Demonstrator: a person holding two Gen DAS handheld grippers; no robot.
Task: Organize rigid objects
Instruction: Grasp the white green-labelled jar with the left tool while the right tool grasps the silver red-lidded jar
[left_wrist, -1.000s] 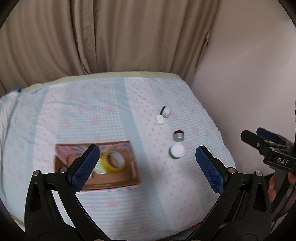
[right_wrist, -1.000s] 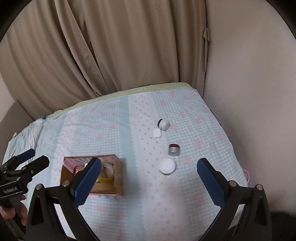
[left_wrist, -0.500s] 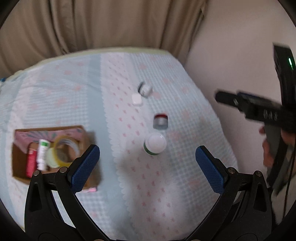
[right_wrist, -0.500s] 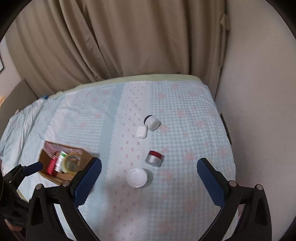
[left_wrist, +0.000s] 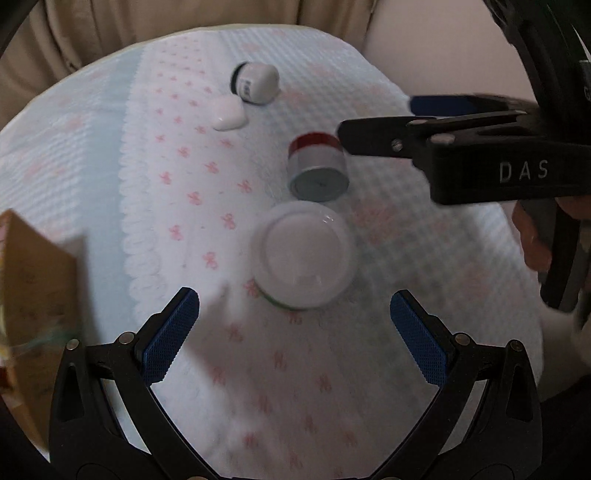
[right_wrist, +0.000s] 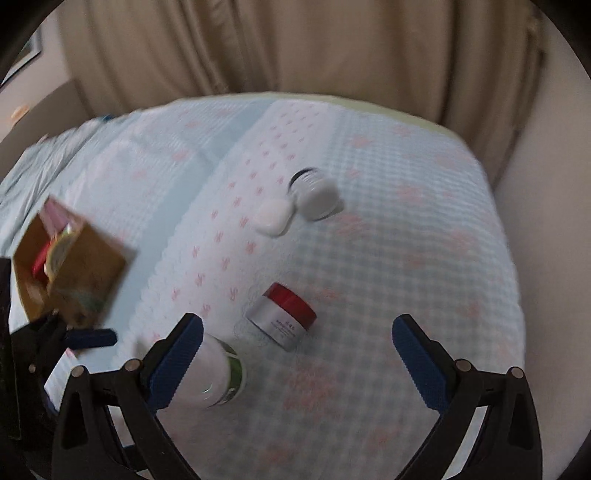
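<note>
A white-lidded jar with a green band stands on the bedspread just ahead of my open left gripper; it also shows in the right wrist view behind the left fingertip. A silver jar with a red band lies beyond it, and in the right wrist view it sits ahead of my open, empty right gripper. A small white case and a white jar with a black ring lie further back. The right gripper's fingers reach in beside the red-banded jar.
A cardboard box holding tape and small items sits on the left of the bed; its edge shows in the left wrist view. Beige curtains hang behind the bed and a wall is on the right.
Both grippers have dropped closer to the bed. The white-lidded jar now sits just ahead of the left gripper, and the right gripper has moved in beside the red-banded jar.
</note>
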